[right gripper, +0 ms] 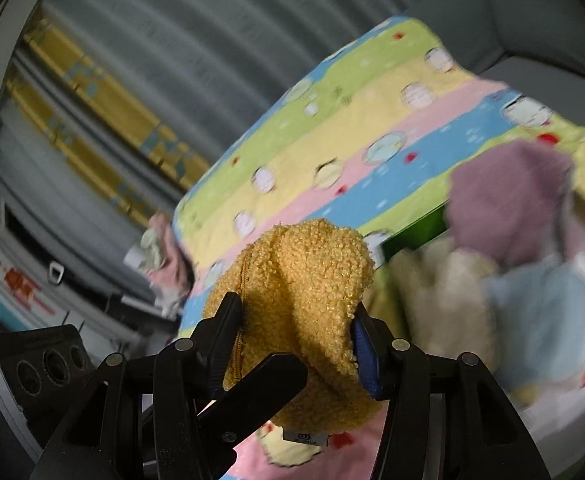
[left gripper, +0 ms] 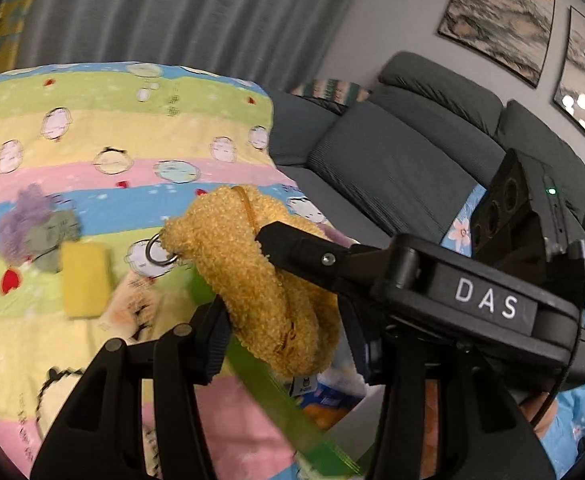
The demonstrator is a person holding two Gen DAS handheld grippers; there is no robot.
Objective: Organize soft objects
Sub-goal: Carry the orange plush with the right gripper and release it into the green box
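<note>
A fuzzy yellow plush pouch [left gripper: 264,280] with a zipper and a metal ring hangs in the air above the striped blanket [left gripper: 92,140]. My left gripper [left gripper: 280,332] is shut on its lower part. My right gripper [left gripper: 268,240] comes in from the right and pinches the same pouch; in the right wrist view the right gripper [right gripper: 296,332] is shut on the pouch [right gripper: 304,288], with a left finger [right gripper: 260,384] crossing below. A yellow sponge [left gripper: 84,284] and a purple and grey fluffy item [left gripper: 32,232] lie on the blanket.
A green-rimmed box [left gripper: 276,396] under the pouch holds soft things; the right wrist view shows a purple plush [right gripper: 508,208], a cream one [right gripper: 440,300] and a light blue one [right gripper: 548,320]. A grey sofa [left gripper: 412,152] stands to the right. Crumpled cloth [right gripper: 164,264] hangs at the blanket's edge.
</note>
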